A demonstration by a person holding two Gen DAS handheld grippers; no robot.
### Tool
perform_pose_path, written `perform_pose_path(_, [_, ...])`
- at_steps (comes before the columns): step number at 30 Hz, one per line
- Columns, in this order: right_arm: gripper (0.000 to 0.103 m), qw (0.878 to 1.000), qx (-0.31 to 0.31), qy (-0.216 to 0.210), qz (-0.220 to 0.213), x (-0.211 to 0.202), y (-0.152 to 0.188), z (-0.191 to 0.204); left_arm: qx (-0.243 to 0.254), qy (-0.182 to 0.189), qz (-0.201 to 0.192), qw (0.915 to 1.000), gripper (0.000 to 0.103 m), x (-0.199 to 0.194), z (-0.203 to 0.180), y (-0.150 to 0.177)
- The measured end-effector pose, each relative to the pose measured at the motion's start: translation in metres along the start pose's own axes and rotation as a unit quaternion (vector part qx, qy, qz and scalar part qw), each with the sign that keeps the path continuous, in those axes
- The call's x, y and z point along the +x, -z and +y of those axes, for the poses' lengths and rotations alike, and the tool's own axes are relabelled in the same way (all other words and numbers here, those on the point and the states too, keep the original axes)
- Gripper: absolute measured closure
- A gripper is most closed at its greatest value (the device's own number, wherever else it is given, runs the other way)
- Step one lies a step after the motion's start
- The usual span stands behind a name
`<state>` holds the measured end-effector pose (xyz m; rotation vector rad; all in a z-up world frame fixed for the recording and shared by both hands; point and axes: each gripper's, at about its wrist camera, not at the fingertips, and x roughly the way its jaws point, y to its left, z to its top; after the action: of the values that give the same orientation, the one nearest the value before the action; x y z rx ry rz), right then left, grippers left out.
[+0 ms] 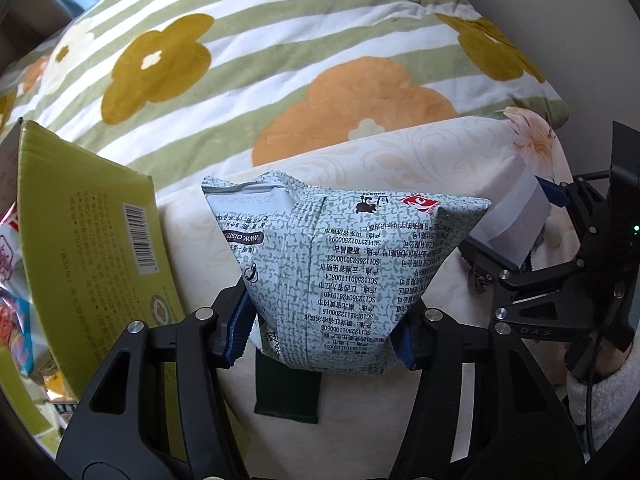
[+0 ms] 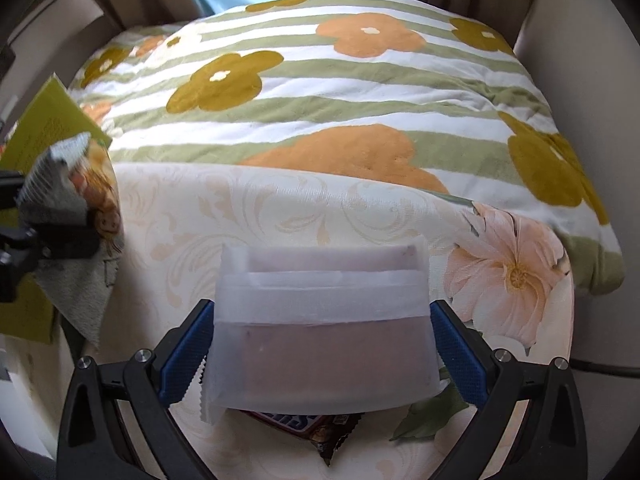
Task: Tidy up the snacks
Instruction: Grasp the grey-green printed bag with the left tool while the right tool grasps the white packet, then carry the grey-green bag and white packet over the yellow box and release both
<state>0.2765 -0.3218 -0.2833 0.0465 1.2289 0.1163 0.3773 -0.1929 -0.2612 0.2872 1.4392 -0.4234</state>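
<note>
While crinkly, the printed foil bag (image 1: 340,272) bulges beside a frosted wrapper (image 2: 320,332).

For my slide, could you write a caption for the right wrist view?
Right gripper clamps a translucent white packet above a brown candy bar on the floral cloth.

The snack bag (image 1: 340,280) reads "www.oishi"; the right gripper (image 1: 520,256) reads "DAS".

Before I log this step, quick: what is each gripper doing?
Left gripper: shut on the green-patterned snack bag.
Right gripper: shut on the frosted white packet.
</note>
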Motion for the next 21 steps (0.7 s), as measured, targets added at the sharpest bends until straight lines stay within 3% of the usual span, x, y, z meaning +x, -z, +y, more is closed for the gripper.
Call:
perform_pose_path(2, [0.002,1.000,0.003,-0.001,-0.003,-0.001,0.000,-0.001,-0.003,0.002,0.000,1.0000,0.050,0.000,-0.002,0.001])
perform_pose_path(6, [0.019,1.000,-0.002,0.012,-0.014,-0.004,0.001,-0.003,-0.011,0.008,0.000,0.9999,0.050,-0.001,-0.005,0.004])
perform_pose_path(10, [0.029,1.000,0.001,0.015,-0.020,-0.006,0.001,-0.005,-0.017,0.009,-0.001,0.9998,0.050,-0.001,-0.008,0.008])
perform_pose_path(21, [0.031,0.999,0.003,0.001,-0.050,-0.034,0.004,-0.008,-0.040,0.007,-0.026,0.9988,0.050,-0.022,-0.013,0.016])
